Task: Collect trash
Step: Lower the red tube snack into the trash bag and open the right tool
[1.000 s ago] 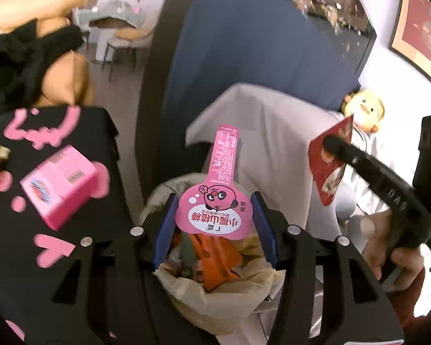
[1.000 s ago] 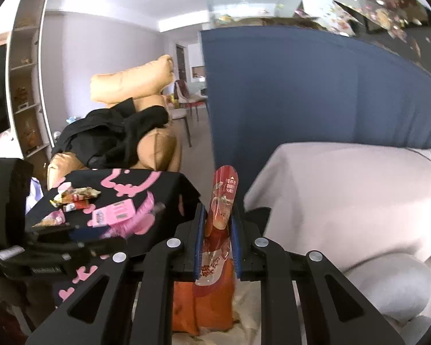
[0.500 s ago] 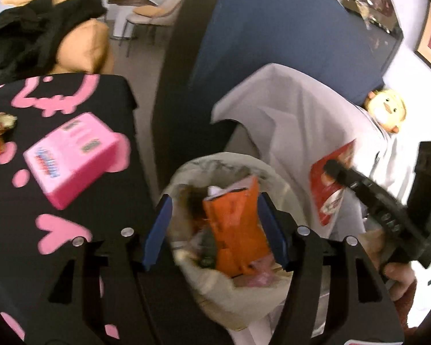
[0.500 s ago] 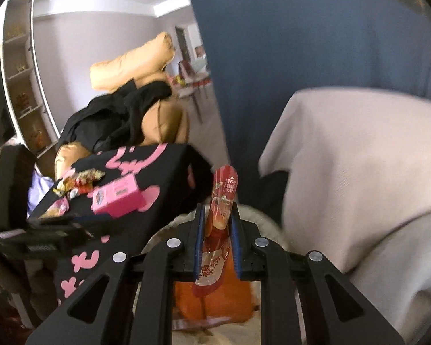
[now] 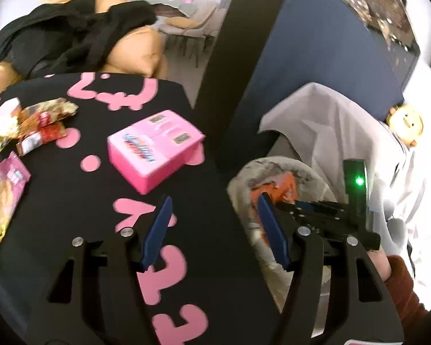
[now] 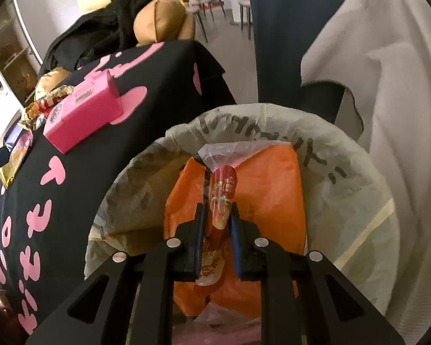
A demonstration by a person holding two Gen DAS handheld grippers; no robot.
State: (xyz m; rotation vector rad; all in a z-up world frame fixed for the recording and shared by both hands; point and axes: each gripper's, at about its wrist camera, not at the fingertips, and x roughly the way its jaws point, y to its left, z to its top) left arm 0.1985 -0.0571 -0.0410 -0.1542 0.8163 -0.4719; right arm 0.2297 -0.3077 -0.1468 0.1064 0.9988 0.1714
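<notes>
Trash wrapper (image 6: 223,201), red, pinched in right tool (image 6: 217,224) above lined bin (image 6: 344,155). Left tool (image 5: 212,230) spread, empty, over black table (image 5: 71,189) edge.

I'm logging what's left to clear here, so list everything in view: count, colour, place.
pink box: 1, pink, on the black cloth near its bin-side edge
snack wrappers: a few, red, gold and pink, on the cloth's far left
tablecloth: 1, black with pink shapes, over the table
bin liner: 1, pale with dark lettering, beside the table
orange bag: 1, orange, inside the liner
red wrapper: 1, red, over the bin, clamped
grey cover: 1, grey, beyond the bin
yellow plush toy: 1, far right
left gripper: black, blue pads, open, empty
right gripper: shut on the red wrapper
</notes>
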